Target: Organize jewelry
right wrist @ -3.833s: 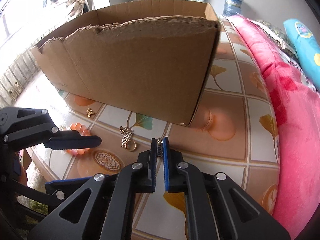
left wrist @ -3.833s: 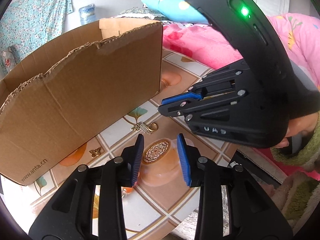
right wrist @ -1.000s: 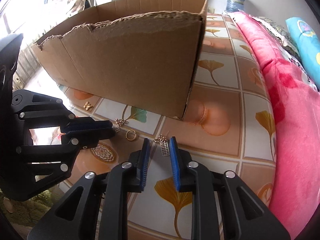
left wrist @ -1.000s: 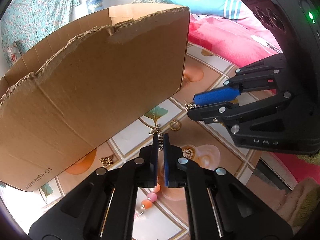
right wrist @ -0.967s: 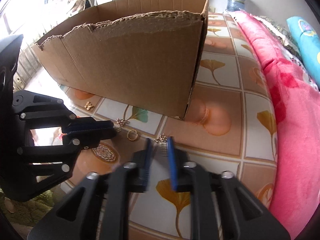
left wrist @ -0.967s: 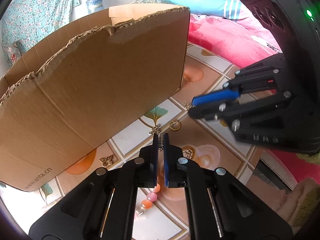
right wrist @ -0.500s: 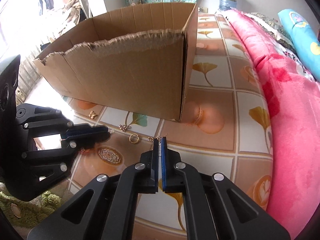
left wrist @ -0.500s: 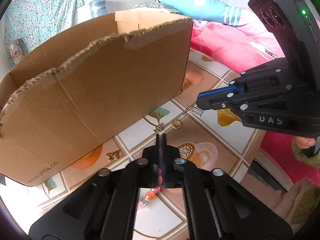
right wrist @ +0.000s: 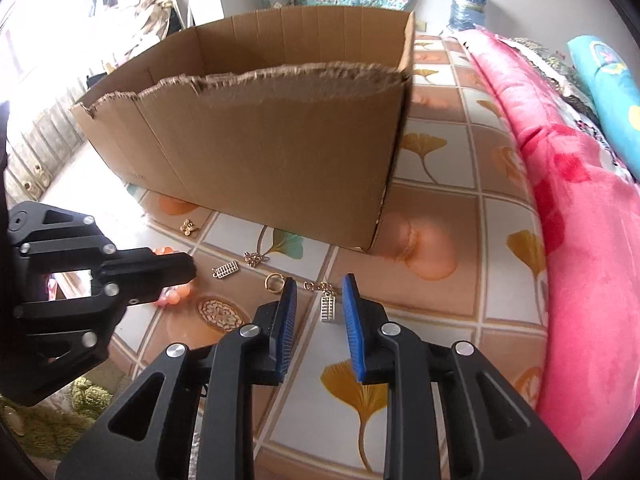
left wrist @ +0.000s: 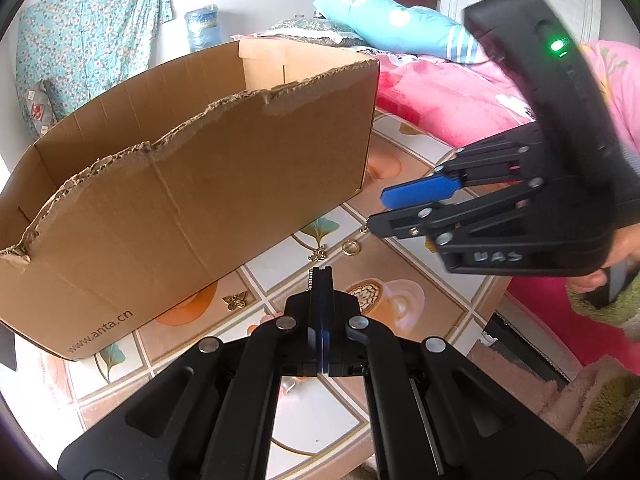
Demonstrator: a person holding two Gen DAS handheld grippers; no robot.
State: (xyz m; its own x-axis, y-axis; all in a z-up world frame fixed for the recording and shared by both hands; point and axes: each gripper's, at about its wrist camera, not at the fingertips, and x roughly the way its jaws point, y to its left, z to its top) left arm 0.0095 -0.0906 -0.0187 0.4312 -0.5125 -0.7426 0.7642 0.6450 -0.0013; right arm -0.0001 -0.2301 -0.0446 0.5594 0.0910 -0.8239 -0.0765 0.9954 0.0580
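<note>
My left gripper (left wrist: 320,276) is shut on a small gold abacus charm (left wrist: 310,280) that pokes out past its tips. In the right wrist view that charm (right wrist: 226,270) shows just off the left gripper (right wrist: 191,270). My right gripper (right wrist: 320,280) hovers low over the tiled tablecloth (right wrist: 440,312) with its jaws opening. A second abacus charm on a short chain (right wrist: 328,308) lies on the cloth between the blue pads (right wrist: 352,320), untouched. The left wrist view has the right gripper (left wrist: 378,213) at the right, its pads apart.
A torn cardboard box (left wrist: 200,168) (right wrist: 260,140) stands just behind the jewelry. Loose on the cloth are a gold ring (right wrist: 274,282), a knot charm (right wrist: 254,258), a butterfly charm (right wrist: 188,227) and orange beads (right wrist: 176,294). A pink blanket (right wrist: 580,220) borders the right side.
The right jaws, shut on the chained abacus charm half a second ago, have parted and the charm now lies on the cloth. The left gripper stays shut on its charm.
</note>
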